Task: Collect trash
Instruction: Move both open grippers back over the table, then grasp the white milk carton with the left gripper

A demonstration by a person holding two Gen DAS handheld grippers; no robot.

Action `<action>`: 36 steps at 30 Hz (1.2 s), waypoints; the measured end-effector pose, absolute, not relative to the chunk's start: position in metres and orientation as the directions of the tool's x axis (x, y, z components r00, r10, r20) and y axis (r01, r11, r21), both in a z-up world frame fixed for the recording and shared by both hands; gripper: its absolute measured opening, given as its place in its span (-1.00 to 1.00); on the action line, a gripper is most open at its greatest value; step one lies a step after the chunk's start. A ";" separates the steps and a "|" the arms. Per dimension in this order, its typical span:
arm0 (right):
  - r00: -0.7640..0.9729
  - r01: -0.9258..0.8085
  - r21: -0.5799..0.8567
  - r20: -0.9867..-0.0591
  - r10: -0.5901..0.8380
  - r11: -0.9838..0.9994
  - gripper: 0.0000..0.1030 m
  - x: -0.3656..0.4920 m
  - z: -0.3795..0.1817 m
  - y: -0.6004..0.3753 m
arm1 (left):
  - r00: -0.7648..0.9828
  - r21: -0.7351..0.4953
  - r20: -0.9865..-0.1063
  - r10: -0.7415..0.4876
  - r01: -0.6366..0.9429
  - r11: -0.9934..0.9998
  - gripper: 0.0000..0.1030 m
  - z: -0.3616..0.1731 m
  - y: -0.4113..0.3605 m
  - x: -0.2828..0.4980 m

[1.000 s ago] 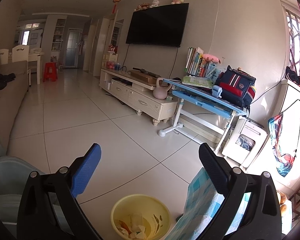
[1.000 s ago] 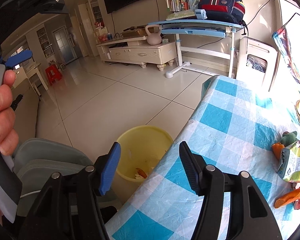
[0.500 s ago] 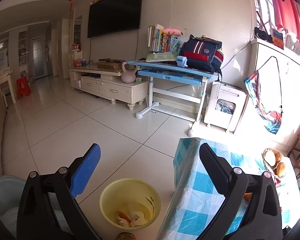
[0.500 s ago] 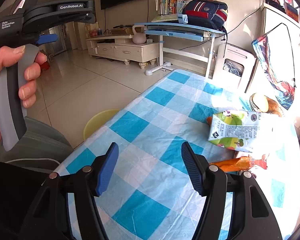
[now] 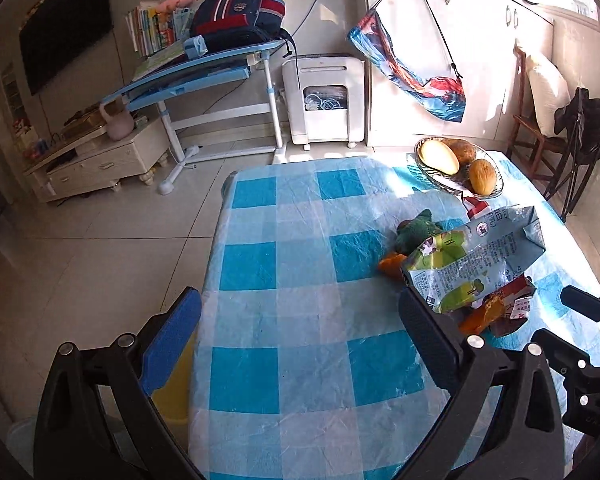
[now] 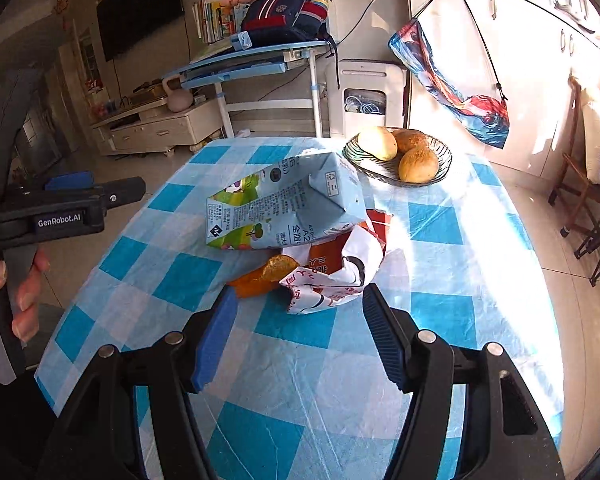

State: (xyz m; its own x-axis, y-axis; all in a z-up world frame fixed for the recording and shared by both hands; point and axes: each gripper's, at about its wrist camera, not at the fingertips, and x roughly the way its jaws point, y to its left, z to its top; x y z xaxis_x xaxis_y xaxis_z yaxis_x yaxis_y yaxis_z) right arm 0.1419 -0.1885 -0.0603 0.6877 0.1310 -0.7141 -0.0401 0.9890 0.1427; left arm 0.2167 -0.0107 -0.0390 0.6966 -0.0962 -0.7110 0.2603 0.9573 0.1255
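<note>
A crushed blue milk carton (image 6: pixel 284 204) lies on its side on the blue-checked tablecloth (image 6: pixel 300 360), also in the left wrist view (image 5: pixel 476 264). In front of it lie a crumpled red-and-white wrapper (image 6: pixel 332 276) and orange peel (image 6: pixel 260 276). A green peel piece (image 5: pixel 416 230) lies behind the carton. My right gripper (image 6: pixel 296 332) is open, just short of the wrapper. My left gripper (image 5: pixel 300 344) is open over the table's left part, the carton by its right finger. The yellow bin (image 5: pixel 176 384) shows beside the table edge.
A glass bowl of fruit (image 6: pixel 400 156) stands behind the trash. A blue desk (image 5: pixel 196 76) with a backpack, a white appliance (image 5: pixel 324 100) and a TV cabinet (image 5: pixel 96 160) stand beyond the table. Chairs (image 5: pixel 572 140) are at the right.
Both grippers swung right from the floor and bin toward the table. The right gripper came close to the wrapper and carton. Both stayed open.
</note>
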 end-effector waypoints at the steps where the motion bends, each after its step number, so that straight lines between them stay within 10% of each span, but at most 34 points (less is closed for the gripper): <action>1: 0.689 -0.028 0.148 -0.714 0.127 0.989 0.22 0.143 -0.061 -0.193 | 0.694 0.130 -0.713 -0.100 0.271 0.954 0.86 -0.041 -0.017 0.217; 12: 0.657 0.040 0.286 -0.729 0.190 0.957 0.22 0.165 -0.076 -0.222 | 0.750 0.212 -0.627 -0.213 0.427 0.879 0.86 -0.034 -0.064 0.222; 24: 0.616 -0.022 0.335 -0.737 0.277 0.942 -0.08 0.173 -0.085 -0.225 | 0.534 0.031 -0.738 -0.412 0.636 0.771 0.85 -0.066 -0.113 0.240; 29: 0.596 -0.083 0.319 -0.743 0.303 0.944 -0.28 0.169 -0.081 -0.228 | 0.339 -0.122 -0.795 -0.503 0.723 0.680 0.36 -0.067 -0.106 0.230; 36: 0.543 -0.132 0.356 -0.755 0.368 0.925 -0.37 0.155 -0.078 -0.244 | 0.249 -0.174 -0.798 -0.548 0.776 0.606 0.25 -0.053 -0.081 0.211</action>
